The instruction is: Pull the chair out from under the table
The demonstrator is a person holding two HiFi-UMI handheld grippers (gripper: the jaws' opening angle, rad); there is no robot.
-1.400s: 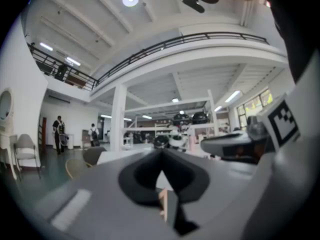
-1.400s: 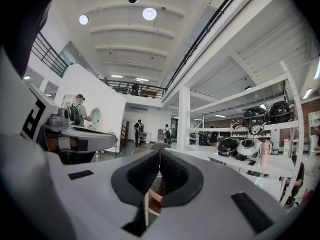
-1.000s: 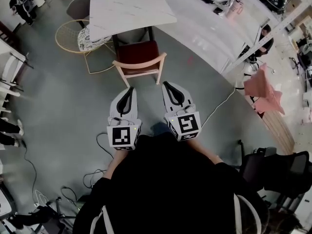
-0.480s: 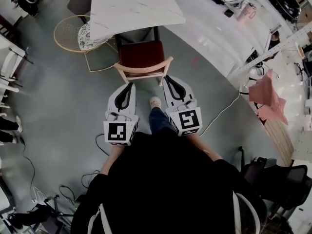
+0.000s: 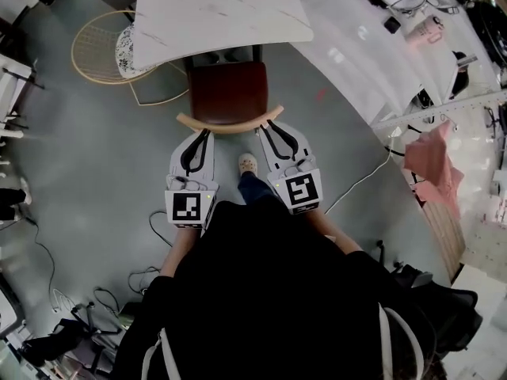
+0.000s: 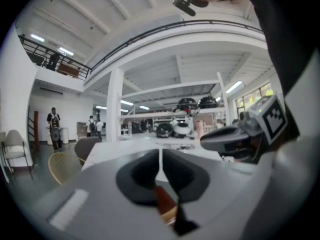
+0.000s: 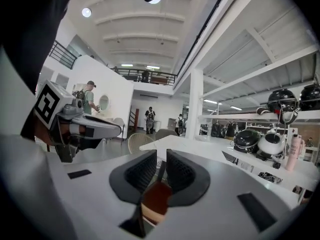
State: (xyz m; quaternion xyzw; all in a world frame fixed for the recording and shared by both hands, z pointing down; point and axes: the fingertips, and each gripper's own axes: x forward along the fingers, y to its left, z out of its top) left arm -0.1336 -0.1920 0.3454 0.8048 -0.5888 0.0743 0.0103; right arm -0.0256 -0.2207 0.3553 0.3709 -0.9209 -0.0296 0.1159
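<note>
Left tongs point(image 5: 207, 134) and right tongs point(image 5: 263, 127), both closed on nothing, have advanced to the backrest of the chair point(image 5: 228, 92), still part-tucked under the bench point(image 5: 214, 10); grip pending, pull not begun.

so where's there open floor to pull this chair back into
Bare floor lies left of the chair, near the wicker chair, and right of it toward the white counter. Crowded straight behind: left tool, right tool, a shoe.

Head view looks steeply down from overhead. Each gripper view sits close behind its fingers point(image 6: 142, 176), facing nearly level. All share the chair point(image 5: 228, 93) and table point(image 5: 214, 10) ahead.
</note>
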